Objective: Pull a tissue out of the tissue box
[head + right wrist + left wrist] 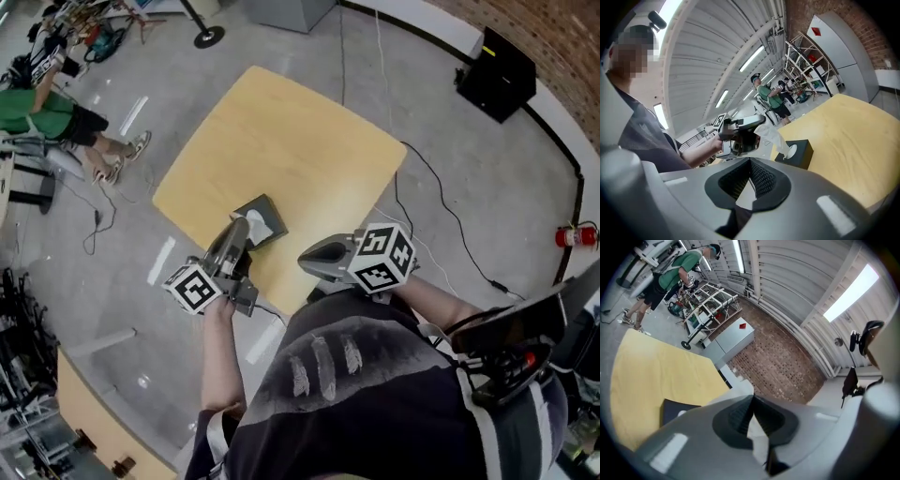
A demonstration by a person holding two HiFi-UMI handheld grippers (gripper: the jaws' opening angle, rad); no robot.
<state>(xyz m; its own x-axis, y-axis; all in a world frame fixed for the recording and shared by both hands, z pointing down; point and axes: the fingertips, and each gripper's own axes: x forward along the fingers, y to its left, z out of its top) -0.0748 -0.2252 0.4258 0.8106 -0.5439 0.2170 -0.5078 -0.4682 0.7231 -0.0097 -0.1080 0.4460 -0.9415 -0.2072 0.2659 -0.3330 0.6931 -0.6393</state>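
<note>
A dark tissue box (pixel 270 219) sits near the front edge of the yellow table (pixel 300 141). My left gripper (pixel 246 226) is just above and in front of the box, shut on a white tissue (pixel 255 221). In the right gripper view the tissue (pixel 776 137) stretches from the box (pixel 800 153) up to the left gripper (pixel 761 123). The left gripper view shows the tissue (pixel 758 430) pinched between the closed jaws of the left gripper (pixel 752 399), with the box (pixel 677 408) lower left. My right gripper (pixel 306 262) hangs over the table's front edge, right of the box, shut and holding nothing (pixel 750 165).
A person in a green top (pixel 42 112) stands far left beside racks of equipment. A black case (pixel 497 73) and a red fire extinguisher (pixel 574 235) stand by the brick wall. Cables (pixel 450 216) run over the floor right of the table. A wheeled shelf (pixel 710 305) stands beyond the table.
</note>
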